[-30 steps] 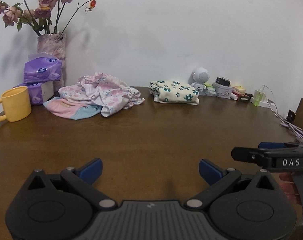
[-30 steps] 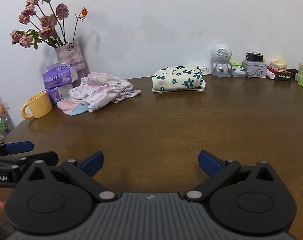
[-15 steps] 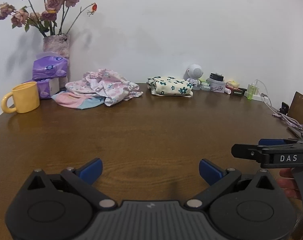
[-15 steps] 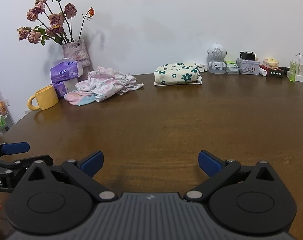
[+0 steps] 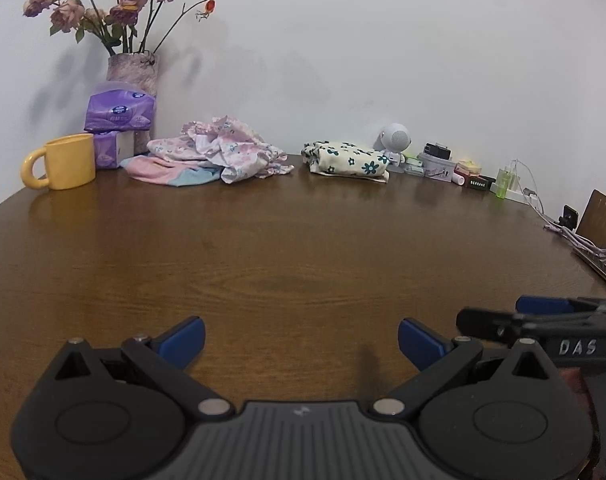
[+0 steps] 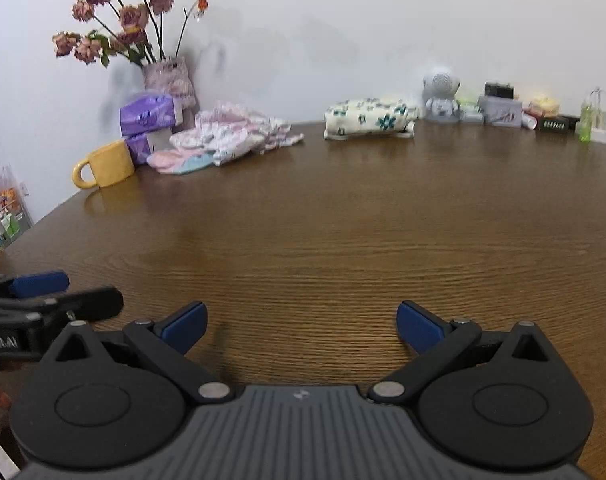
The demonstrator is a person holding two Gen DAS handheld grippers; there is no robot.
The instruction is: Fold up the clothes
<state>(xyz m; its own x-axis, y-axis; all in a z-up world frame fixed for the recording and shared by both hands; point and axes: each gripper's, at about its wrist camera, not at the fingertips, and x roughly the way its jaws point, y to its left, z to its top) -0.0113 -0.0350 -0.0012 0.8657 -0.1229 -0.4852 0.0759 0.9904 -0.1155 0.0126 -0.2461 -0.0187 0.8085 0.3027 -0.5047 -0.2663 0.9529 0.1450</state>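
Left gripper: my left gripper (image 5: pixel 301 338) is released, its blue-tipped fingers (image 5: pixel 185 338) spread wide with only bare wood between them, low over the near edge of the table.
Right gripper: my right gripper (image 6: pixel 299 326) is likewise released and holds nothing; from the left view I see it side-on at the near right (image 5: pixel 499 320).
Table: the dark brown wooden table (image 5: pixel 287 240) is bare across its near and middle part.
Unfolded clothes: a crumpled heap of pink and white floral clothes (image 5: pixel 219 154) lies at the far left, near the wall, on top of a pink and pale blue garment (image 5: pixel 171 174).
Folded garment: a cream cloth bundle with dark teal flowers (image 5: pixel 349 160) sits at the far centre, apart from the heap and to its right.
Far left things: a yellow ceramic mug (image 5: pixel 65 162), purple tissue packs (image 5: pixel 117 114) and a vase of dried pink roses (image 5: pixel 133 72).
Far right things: a small white round-headed robot figure (image 5: pixel 395 140) just beside the folded bundle, then small boxes and bottles I cannot make out.
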